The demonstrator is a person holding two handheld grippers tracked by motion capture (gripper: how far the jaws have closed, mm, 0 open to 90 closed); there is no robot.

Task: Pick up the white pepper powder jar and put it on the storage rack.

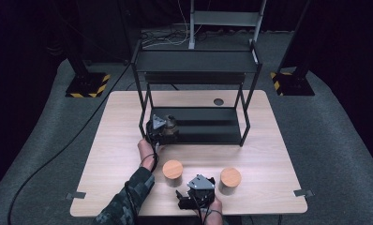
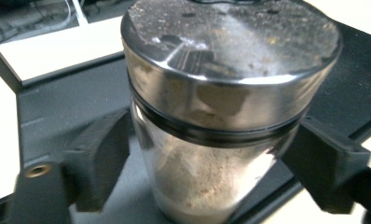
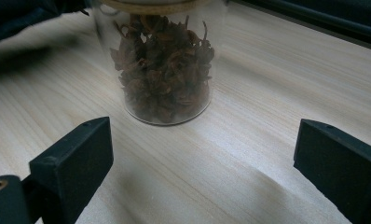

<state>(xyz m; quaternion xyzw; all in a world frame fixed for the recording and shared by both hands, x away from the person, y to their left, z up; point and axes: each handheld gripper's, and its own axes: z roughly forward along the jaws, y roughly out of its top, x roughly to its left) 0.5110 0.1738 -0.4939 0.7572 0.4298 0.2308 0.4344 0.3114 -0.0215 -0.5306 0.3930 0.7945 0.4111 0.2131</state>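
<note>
The left gripper reaches forward over the wooden table to the near left corner of the black rack's bottom shelf, where its jaws sit either side of a jar with a metal lid. In the left gripper view the jaws flank the glass just under the lid; they look close against it, but whether they press it I cannot tell. The jar holds a pale powder and stands on the dark shelf, near its edge. It is likely fairly heavy for its size, rigid, smooth and breakable, so the hold belongs on the straight glass wall below the lid's rim, squeezed evenly and kept upright. The person's left forearm, in a camouflage sleeve, stretches diagonally from the bottom of the high view. The right gripper rests low by the table's near edge with jaws spread wide and empty, facing a wooden-lidded jar of dried brown leaves. A second wooden-lidded jar stands just to its right.
</note>
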